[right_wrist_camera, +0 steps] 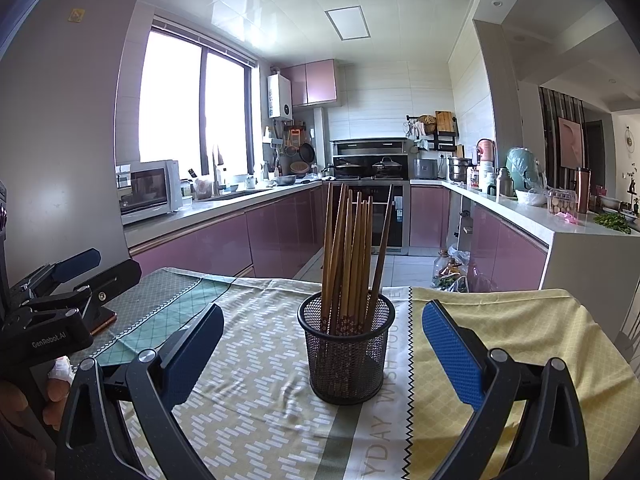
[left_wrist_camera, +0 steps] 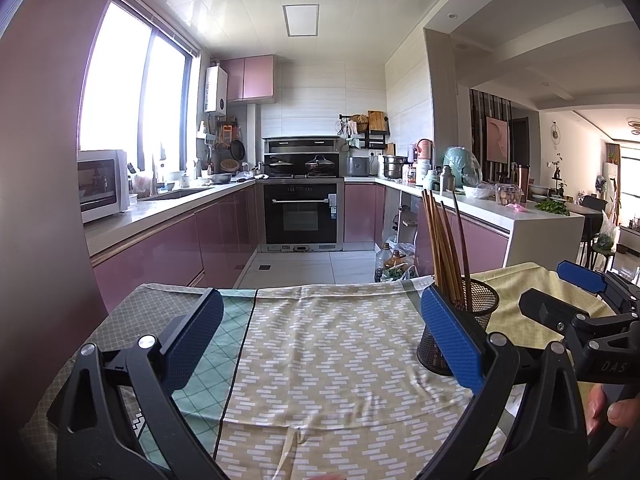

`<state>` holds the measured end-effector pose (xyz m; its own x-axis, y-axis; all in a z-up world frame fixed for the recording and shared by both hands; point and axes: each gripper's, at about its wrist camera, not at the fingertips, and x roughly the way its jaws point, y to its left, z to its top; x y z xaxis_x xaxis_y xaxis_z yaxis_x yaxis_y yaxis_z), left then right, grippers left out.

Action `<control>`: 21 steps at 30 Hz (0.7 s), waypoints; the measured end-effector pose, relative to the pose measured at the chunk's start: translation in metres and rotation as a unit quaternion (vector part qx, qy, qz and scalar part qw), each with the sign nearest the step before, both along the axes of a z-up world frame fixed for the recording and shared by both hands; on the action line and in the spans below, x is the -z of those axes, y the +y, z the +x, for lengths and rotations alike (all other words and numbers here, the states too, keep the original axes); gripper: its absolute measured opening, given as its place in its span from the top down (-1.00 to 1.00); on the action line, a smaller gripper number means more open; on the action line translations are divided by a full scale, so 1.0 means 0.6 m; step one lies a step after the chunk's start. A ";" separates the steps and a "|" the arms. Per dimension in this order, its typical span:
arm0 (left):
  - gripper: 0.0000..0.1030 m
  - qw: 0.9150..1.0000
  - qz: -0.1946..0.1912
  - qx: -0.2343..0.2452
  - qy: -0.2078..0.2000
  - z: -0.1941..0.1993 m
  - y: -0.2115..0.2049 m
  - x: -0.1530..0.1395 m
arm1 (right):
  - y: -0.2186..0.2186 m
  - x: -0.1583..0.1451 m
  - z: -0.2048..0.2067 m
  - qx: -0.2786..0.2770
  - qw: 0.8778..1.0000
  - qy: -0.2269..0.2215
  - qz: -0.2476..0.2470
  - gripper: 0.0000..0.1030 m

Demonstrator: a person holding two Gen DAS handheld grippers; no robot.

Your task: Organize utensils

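A black mesh cup (right_wrist_camera: pixel 344 356) stands on the cloth-covered table (right_wrist_camera: pixel 256 420) and holds several brown wooden chopsticks (right_wrist_camera: pixel 348 256), upright and fanned out. My right gripper (right_wrist_camera: pixel 324 354) is open, and the cup is centred just ahead of its blue pads (right_wrist_camera: pixel 452 356), touching neither. My left gripper (left_wrist_camera: pixel 320 340) is also open, over bare cloth with nothing between its fingers. From the left wrist view the cup (left_wrist_camera: pixel 480 308) and chopsticks (left_wrist_camera: pixel 444 248) sit just past its right finger. The right gripper (left_wrist_camera: pixel 560 292) shows at the far right, and the left gripper (right_wrist_camera: pixel 96 272) at the far left.
The table's far edge faces a kitchen with pink cabinets (left_wrist_camera: pixel 172 244), an oven (left_wrist_camera: pixel 304 216) and a white counter (right_wrist_camera: pixel 568 236) to the right. Bottles and bags (left_wrist_camera: pixel 394 264) stand on the floor beyond the table. A brown flat object (right_wrist_camera: pixel 106 320) lies under the left gripper.
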<state>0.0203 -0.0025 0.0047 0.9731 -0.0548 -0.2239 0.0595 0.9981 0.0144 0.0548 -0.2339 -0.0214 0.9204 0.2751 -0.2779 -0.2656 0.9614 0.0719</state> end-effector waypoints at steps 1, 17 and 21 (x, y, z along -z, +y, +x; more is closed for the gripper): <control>-0.89 1.000 0.000 0.000 0.000 0.000 0.000 -0.001 | 0.000 0.000 0.000 0.000 1.000 0.000 0.000 -0.87; -0.89 1.000 0.000 0.000 -0.001 0.000 0.000 0.000 | 0.000 -0.001 -0.002 -0.001 1.000 -0.002 0.000 -0.87; -0.89 1.000 0.001 0.000 -0.001 0.000 0.000 -0.001 | 0.000 -0.001 -0.002 0.000 1.000 -0.002 0.001 -0.87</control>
